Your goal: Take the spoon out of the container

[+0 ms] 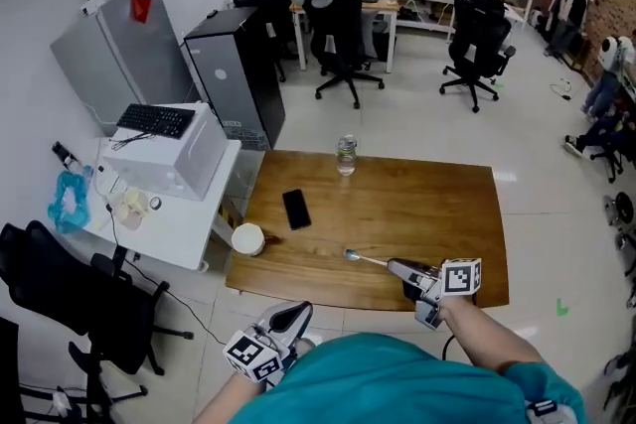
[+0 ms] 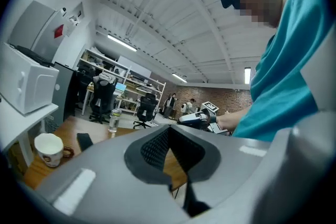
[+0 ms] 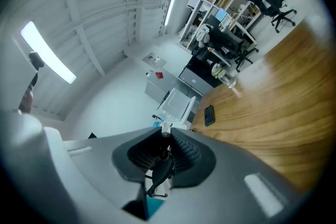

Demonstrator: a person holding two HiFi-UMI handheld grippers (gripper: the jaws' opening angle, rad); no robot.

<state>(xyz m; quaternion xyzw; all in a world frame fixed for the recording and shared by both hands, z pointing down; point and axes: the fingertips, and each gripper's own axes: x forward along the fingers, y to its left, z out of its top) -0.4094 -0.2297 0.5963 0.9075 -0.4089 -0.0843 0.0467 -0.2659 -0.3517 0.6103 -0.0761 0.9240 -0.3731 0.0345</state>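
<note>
A metal spoon point(image 1: 369, 260) hangs level just above the front part of the wooden table point(image 1: 417, 204), bowl pointing left. My right gripper point(image 1: 396, 266) is shut on its handle; in the right gripper view the thin handle point(image 3: 164, 140) runs between the dark pads. The white cup point(image 1: 247, 238) stands at the table's front left corner, well left of the spoon and with nothing showing in it. It also shows in the left gripper view, as the cup point(image 2: 49, 148) at lower left. My left gripper point(image 1: 293, 316) hangs below the table's front edge, its jaws together and holding nothing.
A black phone point(image 1: 296, 209) lies on the table behind the cup. A clear water bottle point(image 1: 346, 155) stands at the far edge. A white side table point(image 1: 169, 233) with a microwave point(image 1: 174, 154) stands to the left, office chairs behind.
</note>
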